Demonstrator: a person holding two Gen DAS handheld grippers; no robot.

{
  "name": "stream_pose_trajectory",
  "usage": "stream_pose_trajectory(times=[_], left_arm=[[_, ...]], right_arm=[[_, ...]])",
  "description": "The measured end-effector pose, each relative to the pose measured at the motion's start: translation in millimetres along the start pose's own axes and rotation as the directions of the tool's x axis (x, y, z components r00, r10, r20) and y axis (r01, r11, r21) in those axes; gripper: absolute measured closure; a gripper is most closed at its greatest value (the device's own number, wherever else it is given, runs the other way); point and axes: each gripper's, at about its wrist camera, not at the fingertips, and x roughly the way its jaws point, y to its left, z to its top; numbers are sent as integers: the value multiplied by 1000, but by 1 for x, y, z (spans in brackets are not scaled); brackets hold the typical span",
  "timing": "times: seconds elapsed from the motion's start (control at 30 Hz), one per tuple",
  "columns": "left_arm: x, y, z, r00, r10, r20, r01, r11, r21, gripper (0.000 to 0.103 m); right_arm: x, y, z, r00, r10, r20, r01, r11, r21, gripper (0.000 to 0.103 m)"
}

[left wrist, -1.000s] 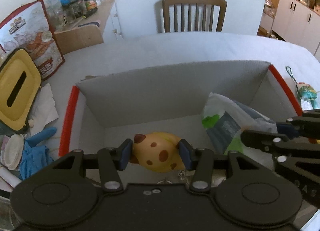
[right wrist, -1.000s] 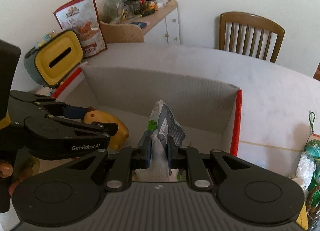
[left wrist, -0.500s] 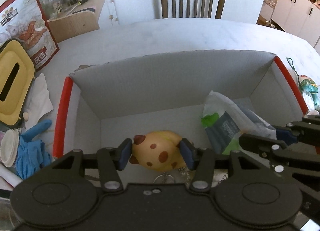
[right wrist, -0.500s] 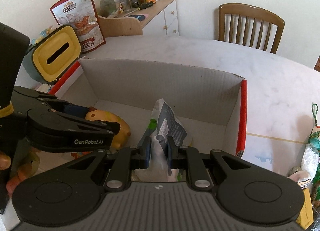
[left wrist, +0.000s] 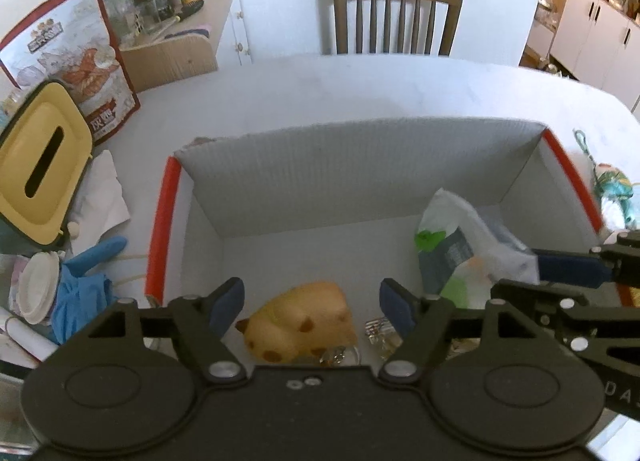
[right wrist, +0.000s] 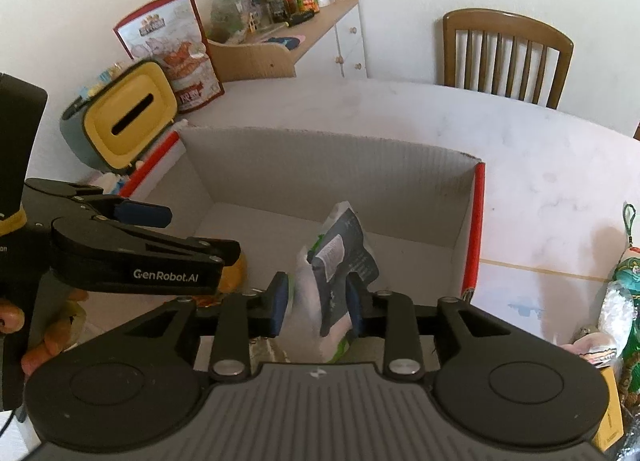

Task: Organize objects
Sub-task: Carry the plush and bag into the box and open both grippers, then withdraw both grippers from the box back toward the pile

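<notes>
A cardboard box with red edges lies open on the white table. On its floor rests a yellow plush toy with brown spots, loose between the spread fingers of my left gripper, which is open. To the right stands a white, green and dark packet. In the right wrist view this packet stands between the fingers of my right gripper, whose jaws have parted and stand open around it. The left gripper hangs over the box's left side.
A yellow tissue box, a blue glove, tissues and a snack bag crowd the table left of the box. A green ornament lies to its right. Small metal trinkets lie in the box. A chair stands behind.
My left gripper has opened and let the yellow toy drop onto the box floor. The right gripper's fingers have spread apart around the packet.
</notes>
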Motion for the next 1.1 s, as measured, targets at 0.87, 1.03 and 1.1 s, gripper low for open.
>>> stream_pose_trajectory(times=[0.87, 1.03, 1.1], left_arm=[[-106, -36, -9, 976, -58, 208, 60, 998, -5, 24], [-112, -51, -13, 974, -71, 217, 76, 997, -17, 20], [-112, -60, -14, 974, -80, 212, 86, 996, -17, 19]], right_arm=[[-117, -11, -12, 978, 122, 170, -117, 992, -40, 43], [-135, -31, -23, 975, 121, 188, -117, 993, -35, 38], [-142, -45, -30, 976, 113, 186, -110, 994, -25, 37]])
